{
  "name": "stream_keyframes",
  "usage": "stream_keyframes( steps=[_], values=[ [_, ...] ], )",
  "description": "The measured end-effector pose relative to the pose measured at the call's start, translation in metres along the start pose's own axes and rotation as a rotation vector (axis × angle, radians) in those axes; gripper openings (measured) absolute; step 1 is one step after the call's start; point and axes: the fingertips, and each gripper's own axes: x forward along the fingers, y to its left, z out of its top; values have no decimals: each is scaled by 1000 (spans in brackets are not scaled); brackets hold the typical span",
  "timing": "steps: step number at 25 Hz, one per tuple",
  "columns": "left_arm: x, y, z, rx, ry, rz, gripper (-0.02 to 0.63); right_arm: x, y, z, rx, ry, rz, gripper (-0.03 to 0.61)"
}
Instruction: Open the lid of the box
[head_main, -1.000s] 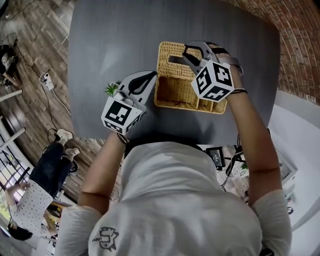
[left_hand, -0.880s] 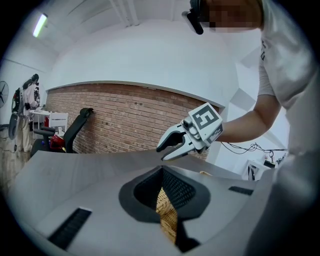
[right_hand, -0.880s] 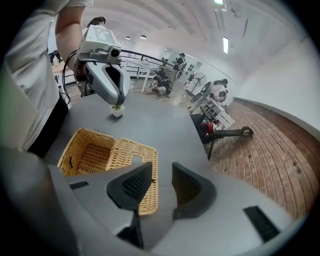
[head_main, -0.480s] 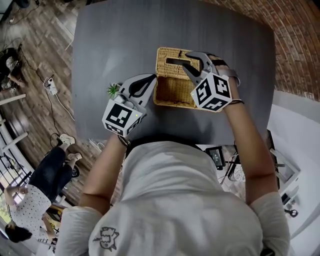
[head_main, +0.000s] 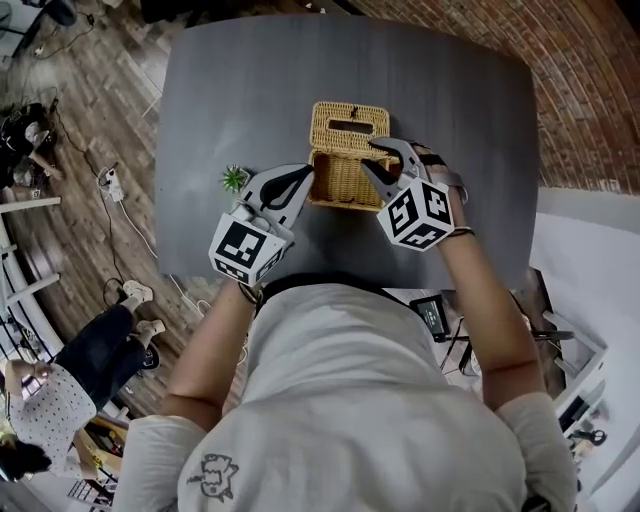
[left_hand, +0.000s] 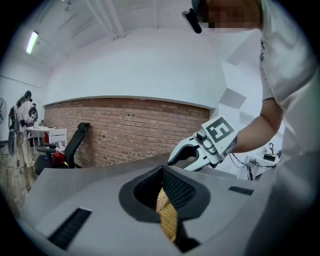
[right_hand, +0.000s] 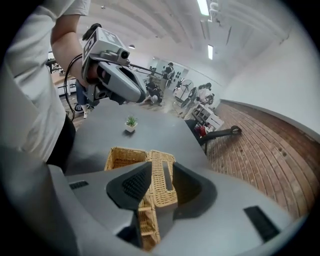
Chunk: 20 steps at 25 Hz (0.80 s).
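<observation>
A wicker box (head_main: 340, 185) stands on the dark table (head_main: 250, 90). Its slotted lid (head_main: 350, 122) is swung back and lies open at the far side. My left gripper (head_main: 309, 173) hovers at the box's left edge, its fingertips together and holding nothing. In the left gripper view only a sliver of wicker (left_hand: 167, 220) shows under the shut left gripper (left_hand: 161, 172). My right gripper (head_main: 372, 158) hangs over the box's right front corner. Its jaws have just been opening a little and stand apart with nothing gripped. In the right gripper view the lid (right_hand: 162, 175) lies beyond them.
A tiny potted plant (head_main: 234, 180) stands on the table just left of the left gripper. The table's near edge is close to my body. Brick paving (head_main: 590, 90) lies to the right. A person (head_main: 40, 400) stands on the wooden floor at the lower left.
Both grippers have drawn back from over the box toward my body. The right one has come off the lid to the box's near right corner. The lid stays open.
</observation>
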Motion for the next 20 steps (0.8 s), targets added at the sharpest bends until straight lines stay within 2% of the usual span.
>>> stream_keyframes(
  steps=[11, 20],
  values=[
    [-36, -46, 14, 27, -40, 10, 11, -58, 35, 12, 118, -118, -104, 135],
    [-63, -78, 18, 31, -67, 10, 11, -89, 60, 21, 218, -208, -138, 133]
  ],
)
